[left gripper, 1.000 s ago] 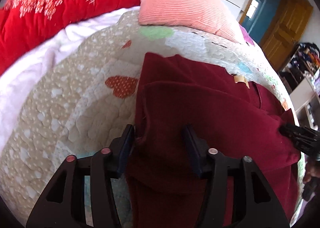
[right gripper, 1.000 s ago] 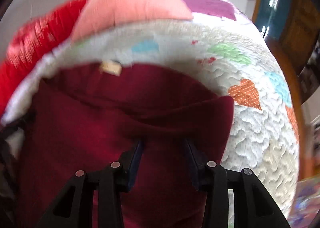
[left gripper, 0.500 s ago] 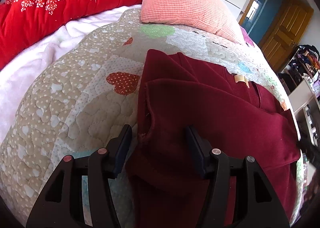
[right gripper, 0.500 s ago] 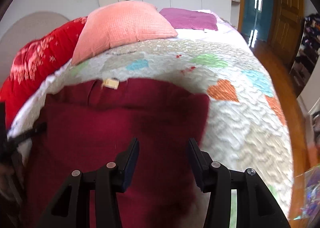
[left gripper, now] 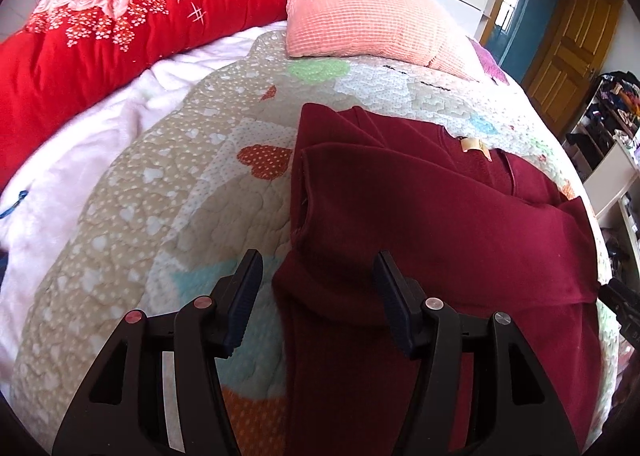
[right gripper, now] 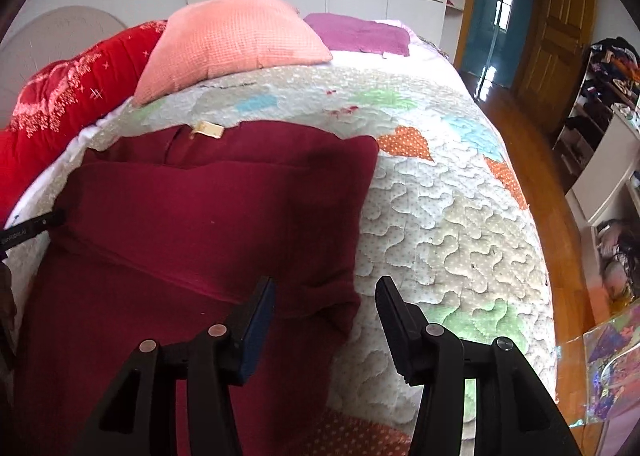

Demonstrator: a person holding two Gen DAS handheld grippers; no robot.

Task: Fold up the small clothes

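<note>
A dark red garment [left gripper: 440,240] lies flat on the quilted bed cover [left gripper: 160,216], one layer folded over the rest, a tan label [left gripper: 472,145] near its far edge. My left gripper [left gripper: 316,276] is open over the garment's left edge, holding nothing. In the right wrist view the garment [right gripper: 200,216] fills the left half, the label [right gripper: 208,129] at the far edge. My right gripper [right gripper: 324,300] is open over the garment's right corner, holding nothing. The right gripper's tip also shows in the left wrist view [left gripper: 624,308].
A pink pillow [left gripper: 368,12] and a red duvet [left gripper: 100,28] lie at the head of the bed. A purple cloth [right gripper: 360,34] lies behind the pillow. The wooden floor [right gripper: 540,144], doors and shelves are to the right of the bed.
Both grippers have let go of the folded layer, opened wider and drawn back toward me. The folded layer now lies flat on the garment.
</note>
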